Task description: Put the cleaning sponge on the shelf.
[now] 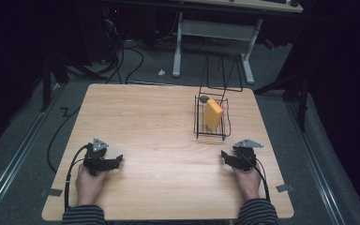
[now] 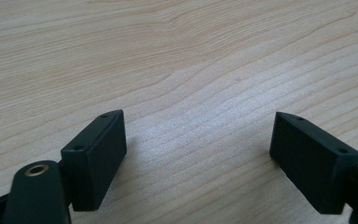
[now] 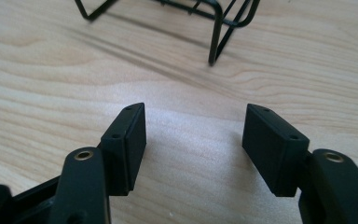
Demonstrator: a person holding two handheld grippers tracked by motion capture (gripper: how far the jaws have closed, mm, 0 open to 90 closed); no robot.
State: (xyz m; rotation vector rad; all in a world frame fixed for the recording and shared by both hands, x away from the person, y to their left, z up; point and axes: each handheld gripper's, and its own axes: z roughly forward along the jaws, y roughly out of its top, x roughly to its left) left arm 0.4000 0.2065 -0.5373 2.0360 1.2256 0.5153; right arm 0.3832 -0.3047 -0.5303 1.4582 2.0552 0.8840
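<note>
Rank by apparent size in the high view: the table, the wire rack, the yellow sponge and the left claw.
1. Table, by far the largest.
2. Wire rack.
3 and 4. Yellow sponge and left claw with its body look close in size; the claw sits nearer the camera, so their order is unsure.

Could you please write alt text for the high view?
A person's hands rest two open grippers, left gripper and right gripper, on a wooden table. Beyond the right one, a yellow sponge stands in a black wire basket.
</note>
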